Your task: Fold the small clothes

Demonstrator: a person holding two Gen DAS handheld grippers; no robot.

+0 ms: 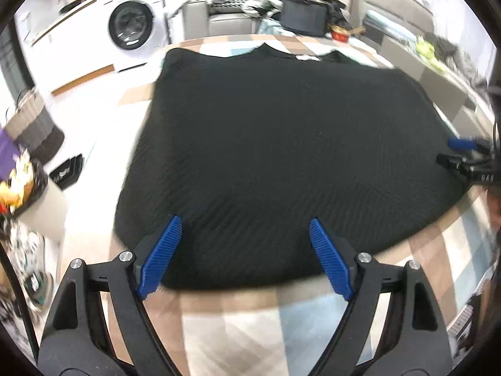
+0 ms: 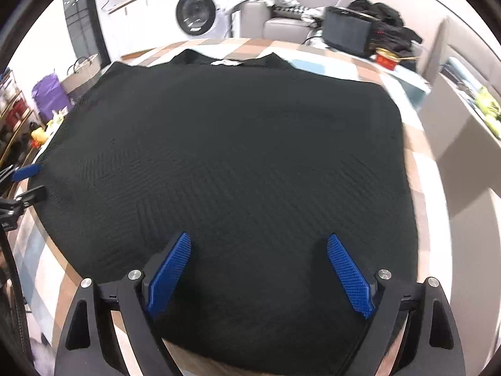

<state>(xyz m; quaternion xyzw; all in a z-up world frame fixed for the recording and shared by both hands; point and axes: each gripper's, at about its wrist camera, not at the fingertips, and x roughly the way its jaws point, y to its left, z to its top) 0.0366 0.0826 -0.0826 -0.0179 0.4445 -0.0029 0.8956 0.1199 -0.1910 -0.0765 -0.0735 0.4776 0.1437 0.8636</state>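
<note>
A black knitted garment (image 1: pixel 275 144) lies spread flat on a checked tablecloth (image 1: pixel 238 322), its collar with a white label (image 2: pixel 227 62) at the far side. My left gripper (image 1: pixel 245 224) hovers open over the garment's near left hem, nothing between its blue pads. My right gripper (image 2: pixel 258 241) stands open above the near right part of the garment (image 2: pixel 238 163), also with nothing in it. Each gripper shows at the edge of the other's view: the right gripper (image 1: pixel 451 152) at the right edge of the left wrist view, the left gripper (image 2: pixel 36 180) at the left edge of the right wrist view.
A dark screen (image 2: pixel 346 33), a red box (image 2: pixel 386 59) and a heap of dark clothes (image 2: pixel 385 15) sit at the table's far right. A washing machine (image 2: pixel 197 12) stands behind. Baskets and a purple bag (image 2: pixel 50 94) are on the floor at the left.
</note>
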